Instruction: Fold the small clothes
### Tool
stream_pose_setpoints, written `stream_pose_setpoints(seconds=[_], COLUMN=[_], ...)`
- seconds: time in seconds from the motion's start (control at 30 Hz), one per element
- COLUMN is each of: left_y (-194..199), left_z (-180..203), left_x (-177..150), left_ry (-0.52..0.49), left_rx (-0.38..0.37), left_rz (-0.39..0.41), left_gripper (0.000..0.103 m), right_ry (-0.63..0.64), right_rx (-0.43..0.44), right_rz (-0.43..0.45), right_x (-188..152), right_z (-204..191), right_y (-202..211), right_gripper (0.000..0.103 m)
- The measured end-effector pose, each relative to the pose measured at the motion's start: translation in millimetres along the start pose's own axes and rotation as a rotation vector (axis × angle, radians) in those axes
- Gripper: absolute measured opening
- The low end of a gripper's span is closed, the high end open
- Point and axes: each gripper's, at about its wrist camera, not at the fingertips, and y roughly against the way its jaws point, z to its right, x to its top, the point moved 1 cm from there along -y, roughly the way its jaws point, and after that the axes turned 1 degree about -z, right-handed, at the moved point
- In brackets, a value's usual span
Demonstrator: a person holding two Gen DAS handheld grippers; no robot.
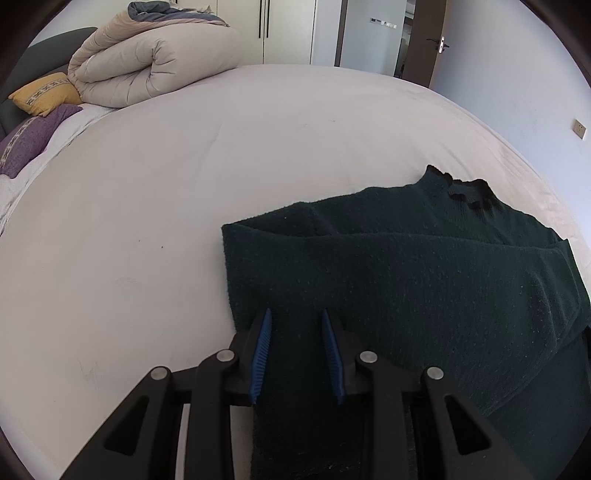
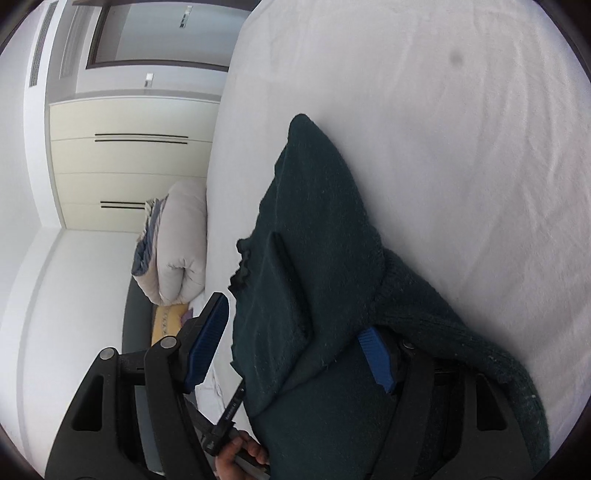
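A dark green knitted sweater (image 1: 424,266) lies on the white bed sheet (image 1: 184,192), its sleeve folded across the body and its collar at the far right. My left gripper (image 1: 296,317) is open, its blue pads resting over the sweater's near left edge with fabric between them. In the right wrist view the camera is rolled sideways. My right gripper (image 2: 295,332) is open, and the sweater (image 2: 317,240) fills the space between its blue pads, draping over the right finger (image 2: 376,354), whose tip is hidden.
A folded beige duvet (image 1: 155,59) and yellow (image 1: 46,94) and purple (image 1: 26,138) cushions lie at the bed's head. Wardrobe doors (image 1: 284,29) and a door stand behind. The left hand and its gripper handle (image 2: 229,413) show in the right wrist view.
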Motion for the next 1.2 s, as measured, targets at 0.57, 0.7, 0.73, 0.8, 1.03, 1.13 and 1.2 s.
stream_pose_setpoints(seconds=[0.57,0.7,0.73,0.8,1.03,1.13,1.2], left_y=[-1.5,0.3,0.4,1.3,20.6,40.2,62.6], left_z=[-2.7,-4.4,-4.6,-5.0,-14.5,-29.4,-41.2], left_x=[0.8,1.2,1.5,0.9,-6.2,-24.8,-45.3], left_ry=[0.003,0.009,0.007,0.006,0.021,0.036,0.073], left_rx=[-0.007,-0.017,-0.016,-0.015,-0.022,-0.011,-0.024], left_rz=[0.004,0.002,0.002,0.005,-0.008,-0.003,0.012], left_gripper=[0.031,0.031,0.031,0.031,0.054,0.063,0.064], right_ry=[-0.141,-0.227,-0.213,-0.154,-0.07,0.061,0.192], right_rx=[0.164,0.234,0.222,0.182,0.123,-0.004,-0.125], right_rz=[0.212,0.236,0.241,0.237,0.145,0.092,0.053], right_x=[5.5,11.8,11.5,8.6,-21.6,-42.3,-57.5], right_z=[36.6,55.1,53.1,44.7,29.6,23.3,18.7], right_y=[17.6,27.0,25.7,21.8,53.7,74.3,87.4], right_gripper=[0.047,0.043,0.043,0.044,0.058,0.058,0.058])
